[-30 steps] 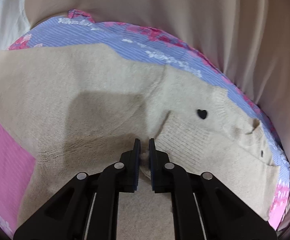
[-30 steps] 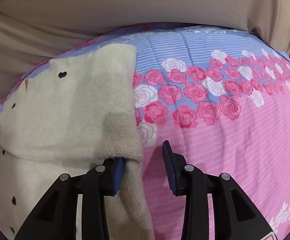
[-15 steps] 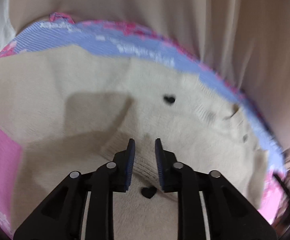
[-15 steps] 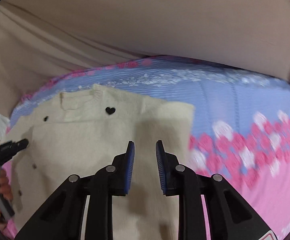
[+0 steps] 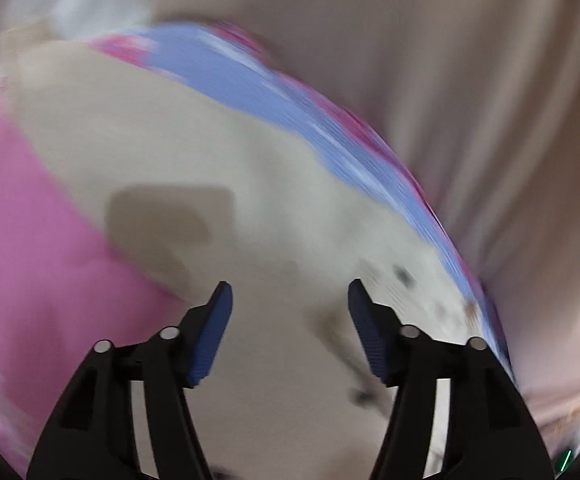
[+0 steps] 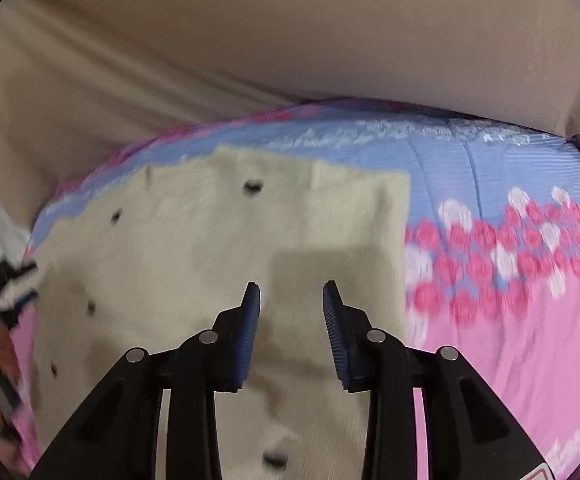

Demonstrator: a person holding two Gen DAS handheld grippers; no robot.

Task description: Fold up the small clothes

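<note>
Both hand-held grippers, left (image 5: pixel 290 292) and right (image 6: pixel 292 292), have released the sweater (image 6: pixel 209 260), jaws opening, empty.

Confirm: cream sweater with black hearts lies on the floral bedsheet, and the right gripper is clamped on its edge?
Not clamped. In the right wrist view the right gripper hangs over the cream sweater with its jaws opening and nothing between them. The rest holds: the sweater lies on the floral bedsheet.

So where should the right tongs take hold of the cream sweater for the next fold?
Probably at the cream sweater's straight right edge, coming in from the bare floral bedsheet side. That edge lies flat and clear, so one finger could slide under it. The right tongs are opening above the knit, gripping nothing.
</note>
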